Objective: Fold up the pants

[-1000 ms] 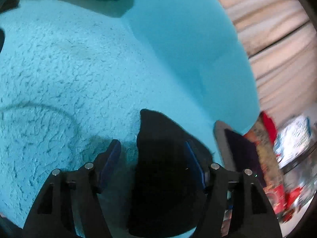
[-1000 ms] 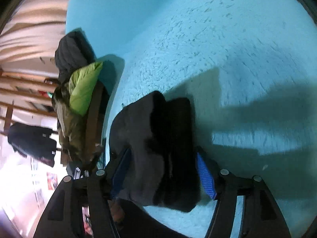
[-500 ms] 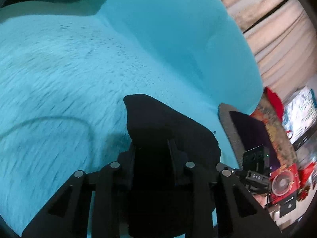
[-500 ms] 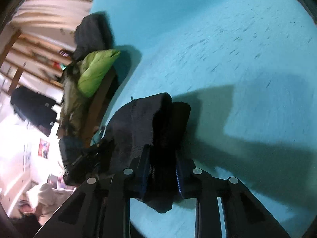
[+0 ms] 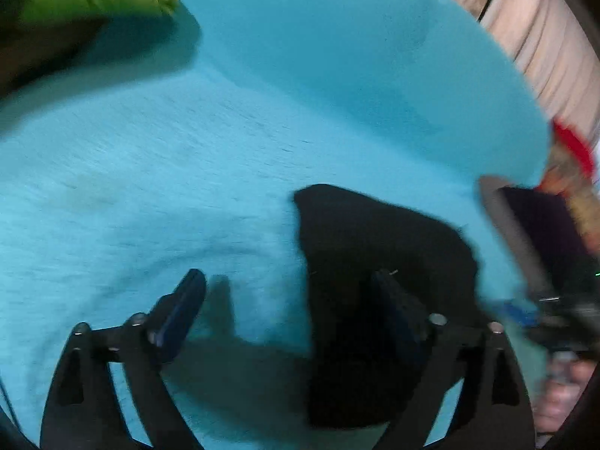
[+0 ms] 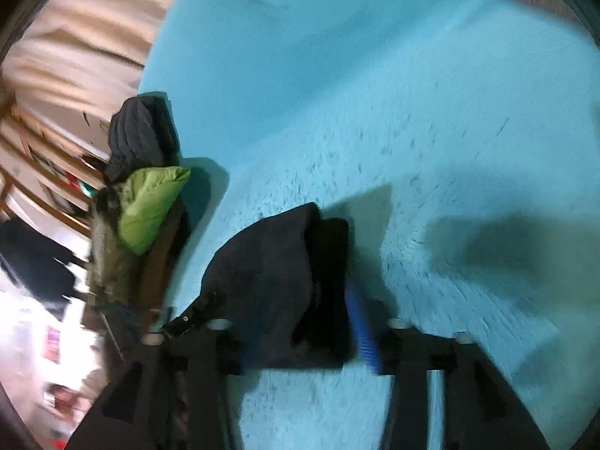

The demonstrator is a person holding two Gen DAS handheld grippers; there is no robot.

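The black pants point(image 5: 375, 258) lie folded into a small bundle on the fluffy turquoise blanket point(image 5: 157, 172). My left gripper point(image 5: 288, 292) hovers over their left edge, its jaws opening wide. One of its fingers is over bare blanket and the other over the cloth, and neither pad presses on the cloth. In the right wrist view the pants point(image 6: 270, 281) sit between the fingers of my right gripper point(image 6: 300, 337). Its jaws are opening too. The blue right pad point(image 6: 362, 322) stands just beside the cloth, and the cloth hides the left pad.
A green puffy jacket point(image 6: 150, 206) and a dark jacket point(image 6: 138, 138) hang on a wooden chair at the blanket's edge. A dark cushion point(image 5: 543, 225), red items point(image 5: 573, 146) and a curtain point(image 5: 543, 37) lie beyond the other edge. A person's hand point(image 5: 558, 401) shows at the lower right.
Half a second ago both grippers were closed on the pants; now both have let go. The left one has shifted left off the bundle. The right one has lifted slightly.
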